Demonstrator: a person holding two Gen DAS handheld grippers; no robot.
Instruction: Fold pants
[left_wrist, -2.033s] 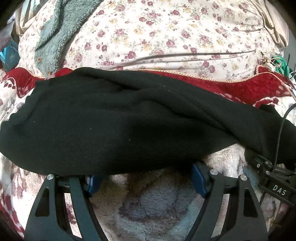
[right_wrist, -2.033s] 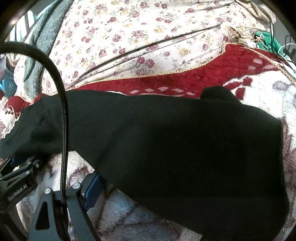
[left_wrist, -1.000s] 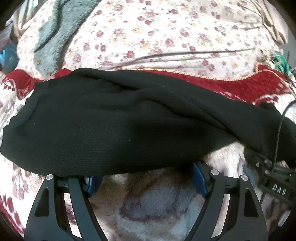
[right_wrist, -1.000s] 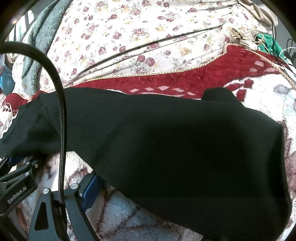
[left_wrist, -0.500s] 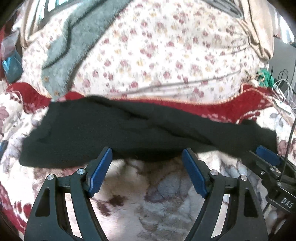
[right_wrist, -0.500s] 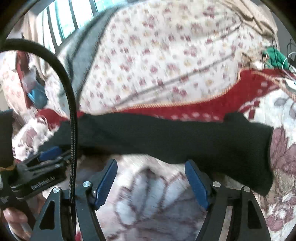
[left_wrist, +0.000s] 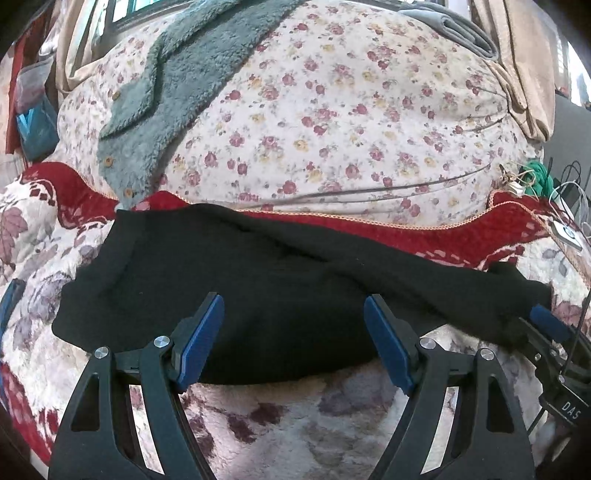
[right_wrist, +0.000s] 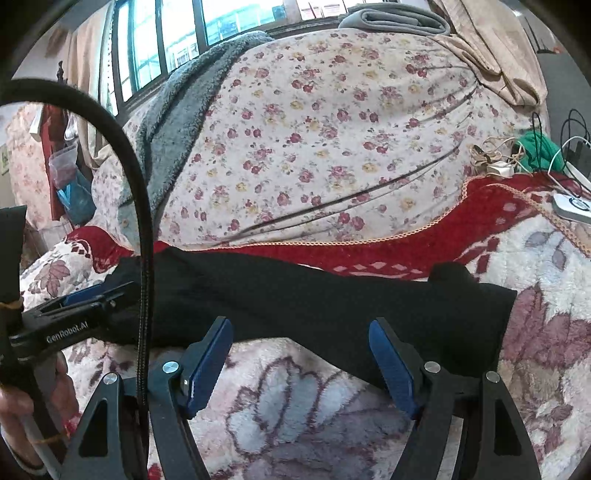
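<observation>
The black pants (left_wrist: 280, 295) lie folded lengthwise in a long band across the fleece blanket, also in the right wrist view (right_wrist: 332, 306). My left gripper (left_wrist: 293, 332) is open and empty, its blue pads just above the pants' near edge. My right gripper (right_wrist: 299, 354) is open and empty, over the near edge towards the pants' right end. The right gripper's tip shows in the left wrist view (left_wrist: 546, 321) at the pants' right end. The left gripper shows in the right wrist view (right_wrist: 74, 306) at their left end.
A white and red floral fleece blanket (left_wrist: 303, 417) covers the bed. Behind the pants rises a flowered duvet (left_wrist: 332, 122) with a grey-green fleece jacket (left_wrist: 177, 85) on it. Cables, a green item (right_wrist: 539, 147) and a white device (right_wrist: 572, 206) lie at the right.
Both grippers have let go of the pants, drawn back and tilted up. The pants, held close before, now lie flat on the blanket, farther from both cameras.
</observation>
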